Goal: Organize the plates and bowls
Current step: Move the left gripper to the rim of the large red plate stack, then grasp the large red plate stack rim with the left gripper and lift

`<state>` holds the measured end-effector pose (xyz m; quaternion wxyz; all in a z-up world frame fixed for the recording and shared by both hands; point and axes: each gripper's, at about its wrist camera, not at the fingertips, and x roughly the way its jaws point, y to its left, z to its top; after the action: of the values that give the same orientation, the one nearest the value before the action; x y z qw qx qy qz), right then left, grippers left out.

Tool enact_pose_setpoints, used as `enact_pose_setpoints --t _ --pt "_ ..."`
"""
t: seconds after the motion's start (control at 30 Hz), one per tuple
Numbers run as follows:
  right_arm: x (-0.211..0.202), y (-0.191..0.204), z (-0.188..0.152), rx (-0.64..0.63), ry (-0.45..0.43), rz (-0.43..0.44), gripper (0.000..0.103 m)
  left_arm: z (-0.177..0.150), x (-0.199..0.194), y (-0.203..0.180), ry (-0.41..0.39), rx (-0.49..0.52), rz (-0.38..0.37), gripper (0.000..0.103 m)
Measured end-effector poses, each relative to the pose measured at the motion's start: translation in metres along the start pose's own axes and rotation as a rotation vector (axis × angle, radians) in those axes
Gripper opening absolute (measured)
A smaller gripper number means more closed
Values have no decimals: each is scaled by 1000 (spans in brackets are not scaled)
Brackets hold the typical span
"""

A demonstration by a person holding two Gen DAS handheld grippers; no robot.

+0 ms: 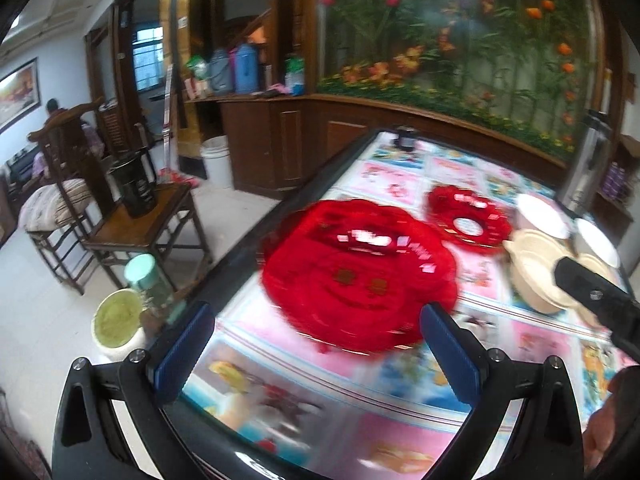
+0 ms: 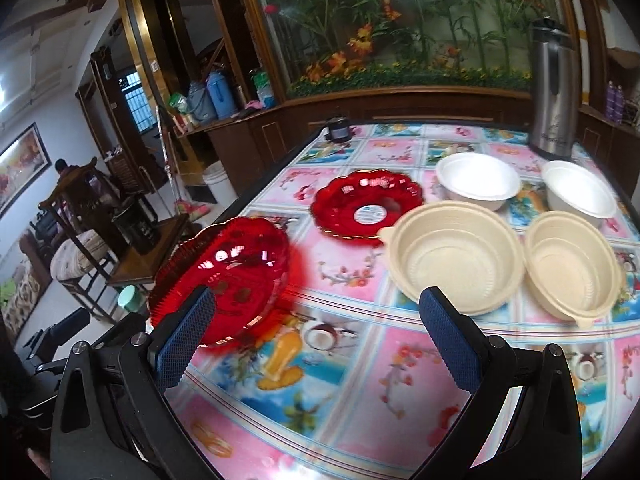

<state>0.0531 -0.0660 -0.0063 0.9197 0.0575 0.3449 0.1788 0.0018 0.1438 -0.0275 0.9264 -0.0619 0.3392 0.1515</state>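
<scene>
**Both hand-held grippers released, red plates and bowls spread over the counter**

So here's what I've got on my two feeds. My left hand-held gripper (image 1: 316,344) has its jaws spread wide with nothing between the blue pads. Right in front of it sits the big red scalloped plate (image 1: 358,276), near the left edge of the counter (image 1: 400,420). It's blurry in that view, and I can't tell if it's lying flat or tipped up a bit.

My right hand-held gripper (image 2: 316,340) is released too, gripping nothing. Its left finger (image 2: 184,336) overlaps the near rim of that big red plate on screen, but I can't say whether it's touching it.

Further back, around the middle of the counter, is the smaller red plate (image 2: 368,208) with a round white sticker in its centre. Just to its right is a beige plastic bowl (image 2: 456,256), its little tab almost against the plate's edge. A second beige bowl (image 2: 572,272) sits right beside that one, further right. Behind them are two white foam bowls, one (image 2: 476,180) far-centre and the other (image 2: 576,192) far-right, each standing on its own.

At the far right corner stands a steel thermos jug (image 2: 554,92). Off the counter's left side, a wooden chair (image 1: 136,232) has a black mug on it.
</scene>
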Motion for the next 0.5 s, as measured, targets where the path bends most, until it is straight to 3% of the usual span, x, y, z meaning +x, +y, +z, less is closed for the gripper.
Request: enact_pose_setpoints --t 0.13,0.33,0.5 --pt "24 3 7 56 58 36 103 10 22 27 60 -49 32 102" --pt "59 -1 24 123 166 60 103 33 63 68 245 -154 -59 102" --pt "95 -5 29 205 264 96 102 45 89 79 378 -181 -77 102"
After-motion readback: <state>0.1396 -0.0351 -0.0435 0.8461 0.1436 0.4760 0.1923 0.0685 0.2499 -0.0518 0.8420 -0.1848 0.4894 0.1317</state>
